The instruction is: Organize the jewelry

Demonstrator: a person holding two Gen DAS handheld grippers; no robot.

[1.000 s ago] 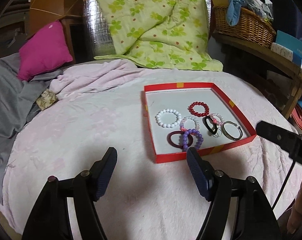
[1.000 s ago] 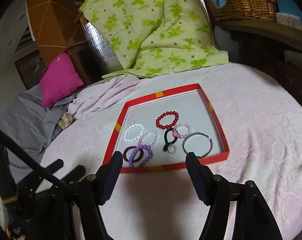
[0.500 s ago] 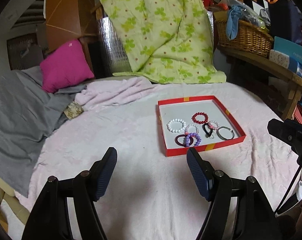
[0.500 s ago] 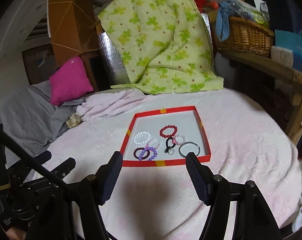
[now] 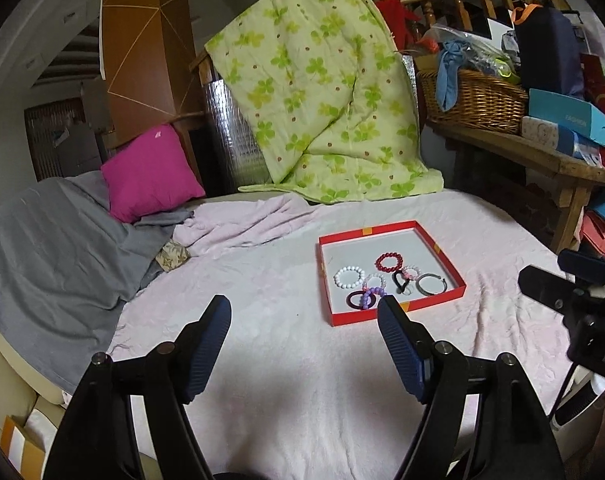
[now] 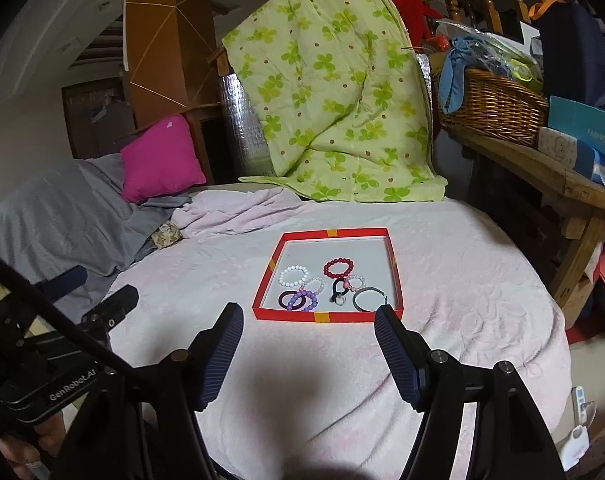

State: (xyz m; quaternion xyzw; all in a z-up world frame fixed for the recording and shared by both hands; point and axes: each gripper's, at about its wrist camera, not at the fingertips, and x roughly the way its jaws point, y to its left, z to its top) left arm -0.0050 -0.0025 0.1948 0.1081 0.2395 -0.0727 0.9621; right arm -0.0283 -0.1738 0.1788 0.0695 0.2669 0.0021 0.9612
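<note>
A shallow red tray (image 6: 262,309) with yellow tape marks on its rim and a pale floor lay flat on the pink-covered bed, holding all the jewelry in its nearer half. A white bead bracelet (image 6: 293,275) lay at the left, with a dark red bead bracelet (image 6: 337,269) to its right. Nearer the front rim, a purple bead bracelet (image 6: 302,300) overlapped a dark maroon band (image 6: 286,300), and a clear, pale bead bracelet (image 6: 316,282) lay just behind them. A black loop (image 6: 337,289) with a small metal ring sat at the middle, touching a small pink-and-white bracelet (image 6: 355,281). A grey bangle (image 6: 368,300) lay at the front right corner.
</note>
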